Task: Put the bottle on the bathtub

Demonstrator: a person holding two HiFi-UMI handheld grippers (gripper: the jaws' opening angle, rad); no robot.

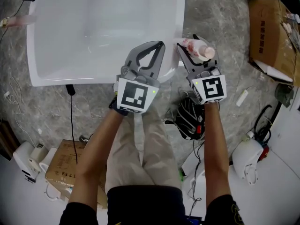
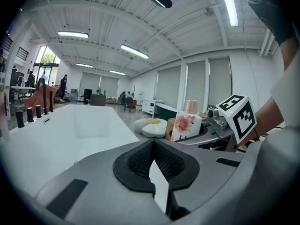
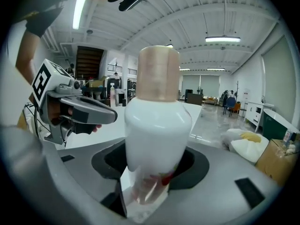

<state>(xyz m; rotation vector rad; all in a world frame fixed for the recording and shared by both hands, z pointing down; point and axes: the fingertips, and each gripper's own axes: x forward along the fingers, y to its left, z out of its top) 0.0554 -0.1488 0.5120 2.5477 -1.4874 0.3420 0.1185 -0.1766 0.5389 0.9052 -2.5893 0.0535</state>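
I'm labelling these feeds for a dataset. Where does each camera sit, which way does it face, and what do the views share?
Head view: on the person's head, facing steeply down at the bathtub; both forearms, left hand-held gripper and right hand-held gripper show.
Left gripper view: rides the left hand-held gripper, looking along its closed jaws over the bathtub; right forearm shows.
Right gripper view: rides the right hand-held gripper, looking along its jaws at the bottle clamped between them; left arm shows.
Shared: all three show bottle and bathtub.
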